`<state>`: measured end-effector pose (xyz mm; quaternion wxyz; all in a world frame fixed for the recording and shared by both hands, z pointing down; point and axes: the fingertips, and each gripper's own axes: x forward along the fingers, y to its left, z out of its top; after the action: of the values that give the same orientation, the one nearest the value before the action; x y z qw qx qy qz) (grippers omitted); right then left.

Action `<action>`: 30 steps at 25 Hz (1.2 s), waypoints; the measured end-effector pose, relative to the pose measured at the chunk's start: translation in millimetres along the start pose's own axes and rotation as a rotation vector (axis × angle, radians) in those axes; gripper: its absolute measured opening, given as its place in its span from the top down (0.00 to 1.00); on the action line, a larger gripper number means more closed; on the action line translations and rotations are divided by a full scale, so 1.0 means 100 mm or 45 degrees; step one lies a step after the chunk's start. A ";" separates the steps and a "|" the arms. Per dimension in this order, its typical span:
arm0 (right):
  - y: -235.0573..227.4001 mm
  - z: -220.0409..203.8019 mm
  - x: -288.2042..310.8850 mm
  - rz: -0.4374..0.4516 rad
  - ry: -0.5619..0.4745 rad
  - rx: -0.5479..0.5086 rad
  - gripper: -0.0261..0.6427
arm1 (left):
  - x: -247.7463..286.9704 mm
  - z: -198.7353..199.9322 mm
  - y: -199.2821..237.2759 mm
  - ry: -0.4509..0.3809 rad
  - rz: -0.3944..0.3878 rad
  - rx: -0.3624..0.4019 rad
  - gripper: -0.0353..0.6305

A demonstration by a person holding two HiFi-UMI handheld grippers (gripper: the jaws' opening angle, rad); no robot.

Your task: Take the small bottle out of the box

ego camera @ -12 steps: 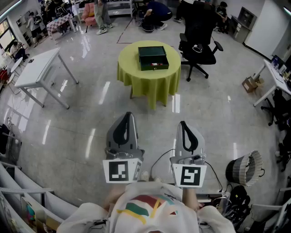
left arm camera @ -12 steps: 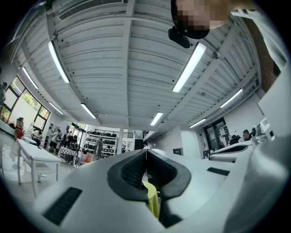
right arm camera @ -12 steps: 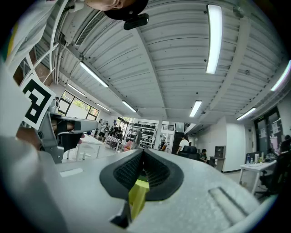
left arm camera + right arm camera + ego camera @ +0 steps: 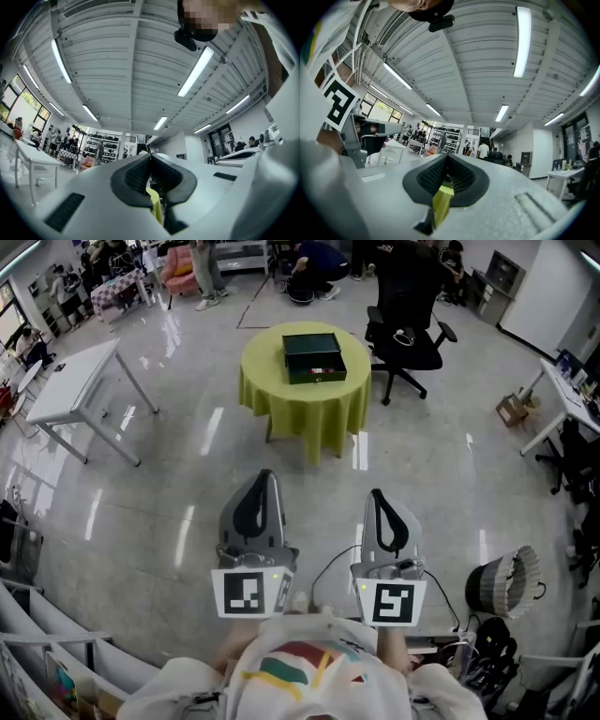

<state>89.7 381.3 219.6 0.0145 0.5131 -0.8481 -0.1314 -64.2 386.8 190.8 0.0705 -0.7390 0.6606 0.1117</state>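
Scarcely anything moved; the box [image 4: 314,357] on the round table [image 4: 305,407] edged farther, while left gripper [image 4: 264,479] and right gripper [image 4: 377,495] hang closed, empty. Unseen, the small bottle is probably light and slick; grip its body.

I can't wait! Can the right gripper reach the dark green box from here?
Probably not: open floor separates the right gripper, near the person's chest, from the dark green box on the yellow-clothed round table.

Bright ceiling strip lights [image 4: 194,72], fisheye-warped edges
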 end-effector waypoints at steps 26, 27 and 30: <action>0.17 -0.07 0.26 -0.045 0.023 0.048 0.95 | 0.17 -0.14 0.47 -0.012 -0.014 -0.073 0.92; 0.15 -0.09 0.29 -0.046 0.019 0.044 0.95 | 0.20 -0.16 0.47 -0.014 -0.012 -0.071 0.92; 0.07 -0.14 0.44 -0.035 -0.001 0.036 0.95 | 0.34 -0.23 0.48 -0.017 -0.003 -0.062 0.92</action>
<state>65.1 342.6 229.9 0.0050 0.5247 -0.8428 -0.1198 -107.1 342.9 206.5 0.0569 -0.7405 0.6564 0.1325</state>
